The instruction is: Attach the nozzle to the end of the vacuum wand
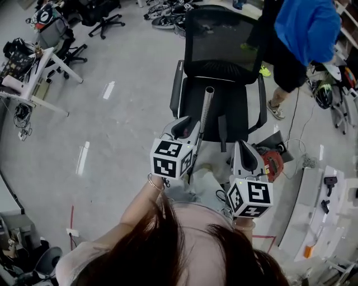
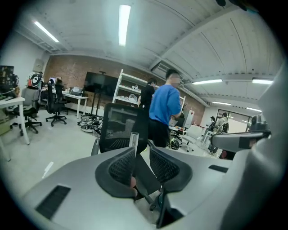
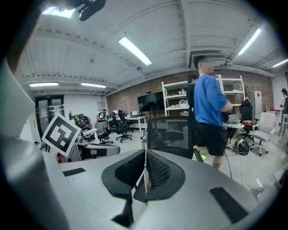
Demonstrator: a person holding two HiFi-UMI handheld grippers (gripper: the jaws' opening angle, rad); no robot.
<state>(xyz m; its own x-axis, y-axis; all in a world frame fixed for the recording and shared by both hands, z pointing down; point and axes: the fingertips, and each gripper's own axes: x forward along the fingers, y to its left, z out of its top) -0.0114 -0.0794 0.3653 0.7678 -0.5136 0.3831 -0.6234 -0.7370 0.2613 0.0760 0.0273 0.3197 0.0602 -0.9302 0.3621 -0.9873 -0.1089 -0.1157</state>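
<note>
The silver vacuum wand [image 1: 206, 109] stands upright against the seat of a black mesh office chair [image 1: 221, 42], its open end up. My left gripper [image 1: 187, 127] is just left of the wand with its jaws apart. In the left gripper view the wand [image 2: 134, 139] shows through the gap of the left gripper [image 2: 139, 158], and the pads do not press on it. My right gripper [image 1: 244, 148] hangs to the right of the wand, above a red vacuum body [image 1: 273, 162]. The right gripper [image 3: 145, 170] has its jaws together with nothing in them. I cannot pick out the nozzle for certain.
A person in a blue shirt [image 1: 305, 28] stands behind the chair at the right. A white bench [image 1: 313, 223] with small black parts [image 1: 330, 181] runs along the right. A desk [image 1: 33, 72] and more chairs [image 1: 100, 17] stand far left. Cables lie on the floor at right.
</note>
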